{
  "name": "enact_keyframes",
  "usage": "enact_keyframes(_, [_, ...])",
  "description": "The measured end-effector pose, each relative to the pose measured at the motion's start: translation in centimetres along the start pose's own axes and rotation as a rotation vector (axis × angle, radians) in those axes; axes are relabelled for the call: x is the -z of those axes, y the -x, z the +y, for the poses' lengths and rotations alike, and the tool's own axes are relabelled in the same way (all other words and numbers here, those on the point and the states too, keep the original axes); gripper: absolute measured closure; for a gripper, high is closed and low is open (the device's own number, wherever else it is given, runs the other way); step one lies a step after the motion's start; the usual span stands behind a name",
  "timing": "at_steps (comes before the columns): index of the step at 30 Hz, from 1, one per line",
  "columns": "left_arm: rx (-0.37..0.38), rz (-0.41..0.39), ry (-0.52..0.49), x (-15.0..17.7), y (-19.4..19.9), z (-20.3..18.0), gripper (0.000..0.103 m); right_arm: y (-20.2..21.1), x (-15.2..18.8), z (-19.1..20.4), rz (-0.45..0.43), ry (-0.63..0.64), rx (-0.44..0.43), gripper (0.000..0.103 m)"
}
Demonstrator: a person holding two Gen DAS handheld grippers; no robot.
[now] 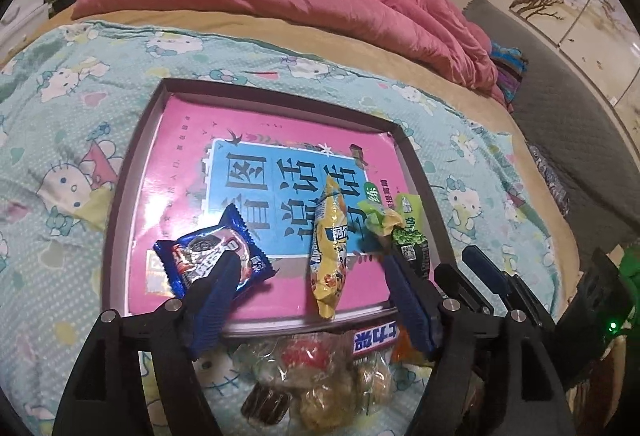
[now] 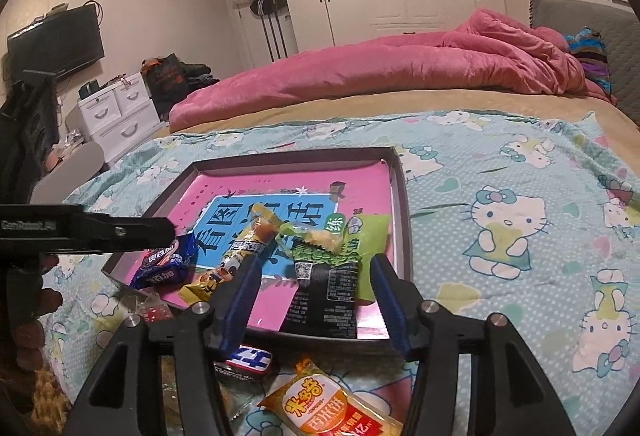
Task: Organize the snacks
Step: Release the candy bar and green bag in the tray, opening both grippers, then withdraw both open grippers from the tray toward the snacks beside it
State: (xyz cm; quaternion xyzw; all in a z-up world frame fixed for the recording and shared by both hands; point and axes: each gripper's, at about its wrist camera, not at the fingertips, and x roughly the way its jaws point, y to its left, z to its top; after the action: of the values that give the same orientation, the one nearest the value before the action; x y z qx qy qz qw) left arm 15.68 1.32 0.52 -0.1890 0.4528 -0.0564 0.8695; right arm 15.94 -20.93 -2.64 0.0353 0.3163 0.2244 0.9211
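A dark-rimmed tray (image 1: pixel 280 86) with a pink printed liner lies on the bed sheet. In it lie a blue cookie packet (image 1: pixel 200 256), a yellow snack bar (image 1: pixel 328 248) and a green-and-black packet (image 1: pixel 408 236). My left gripper (image 1: pixel 310 272) is open above the tray's near edge; the yellow bar lies between its fingers untouched, and one fingertip overlaps the blue packet. My right gripper (image 2: pixel 314 280) is open around the green-and-black packet (image 2: pixel 324 292), with gaps on both sides. A small yellow-green candy (image 2: pixel 316 236) rests on that packet.
Loose wrapped snacks (image 1: pixel 312 376) are piled on the sheet just before the tray, among them an orange rice-cracker packet (image 2: pixel 332 408) and a dark bar (image 2: pixel 248 356). A pink quilt (image 2: pixel 400 68) lies across the far side of the bed. The left gripper's body (image 2: pixel 100 232) reaches in from the left.
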Motion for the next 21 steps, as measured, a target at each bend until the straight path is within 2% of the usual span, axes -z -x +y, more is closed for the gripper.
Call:
enact_keyframes(17, [0.022, 0.015, -0.019, 1.0, 1.5, 0.3, 0.027, 1.8, -0.4, -0.6, -0.04, 0.002, 0.036, 0.039])
enact_keyframes(21, [0.027, 0.023, -0.022, 1.3, 1.6, 0.3, 0.026, 2.5, -0.5, -0.2, -0.059, 0.021, 0.033, 0.031])
